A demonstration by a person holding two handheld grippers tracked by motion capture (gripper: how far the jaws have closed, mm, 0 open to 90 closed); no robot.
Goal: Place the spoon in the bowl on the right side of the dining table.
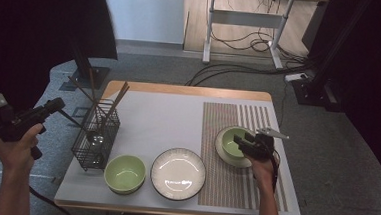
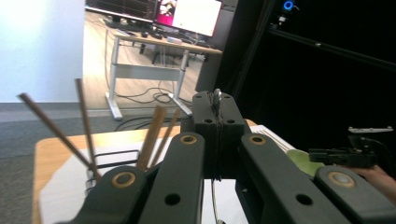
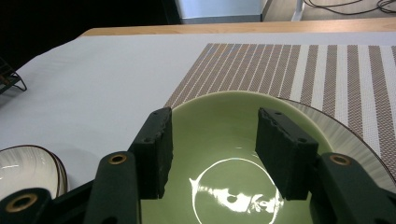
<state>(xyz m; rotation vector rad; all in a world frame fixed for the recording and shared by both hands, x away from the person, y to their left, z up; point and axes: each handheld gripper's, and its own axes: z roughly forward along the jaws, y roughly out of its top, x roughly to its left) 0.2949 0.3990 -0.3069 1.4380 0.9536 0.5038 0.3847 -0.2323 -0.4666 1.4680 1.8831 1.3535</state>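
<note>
My left gripper is off the table's left edge, level with a black wire basket. Its jaws are shut on the thin handle of a metal spoon. The spoon's bowl hangs inside the basket. At the right, my right gripper hovers over a green bowl that sits on a pale plate on the striped placemat. In the right gripper view the right gripper stands open above the green bowl's inside, with nothing held.
Several wooden chopsticks lean out of the basket. A second green bowl and a white dark-rimmed plate sit near the table's front edge. A desk and floor cables lie beyond the table.
</note>
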